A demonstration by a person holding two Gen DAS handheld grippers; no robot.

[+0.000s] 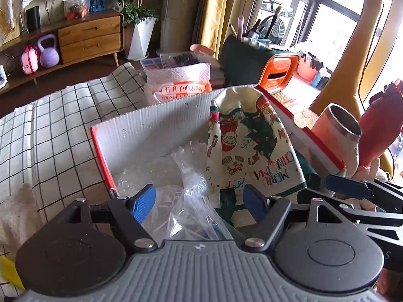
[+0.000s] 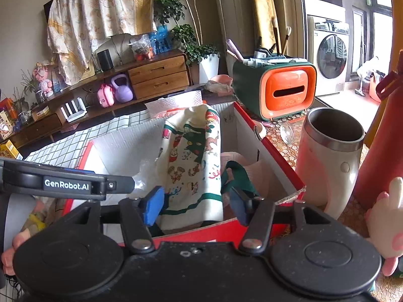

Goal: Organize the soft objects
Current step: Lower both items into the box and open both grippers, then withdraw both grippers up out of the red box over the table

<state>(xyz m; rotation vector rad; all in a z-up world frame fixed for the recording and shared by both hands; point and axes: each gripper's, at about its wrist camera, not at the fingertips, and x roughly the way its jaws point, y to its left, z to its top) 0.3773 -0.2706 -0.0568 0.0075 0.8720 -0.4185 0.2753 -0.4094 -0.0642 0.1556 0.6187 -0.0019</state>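
A red-edged white cardboard box [image 1: 156, 123] stands in front of both grippers. A Christmas-print cloth [image 1: 249, 146] hangs over its far right corner, down into the box; it also shows in the right wrist view [image 2: 194, 158]. Clear plastic bags [image 1: 181, 191] lie on the box floor. A green fabric piece [image 2: 236, 173] and something pink lie beside the cloth. My left gripper [image 1: 201, 201] is open above the plastic bags, holding nothing. My right gripper [image 2: 196, 201] is open at the box's near edge, just before the cloth's lower hem, holding nothing.
A white steel-rimmed mug [image 2: 330, 156] and a red bottle [image 2: 380, 146] stand right of the box. An orange-and-green tissue holder [image 2: 279, 90] stands behind it. A pink plush toy [image 2: 385, 216] lies at the right. A checked cloth [image 1: 50, 130] covers the table at left.
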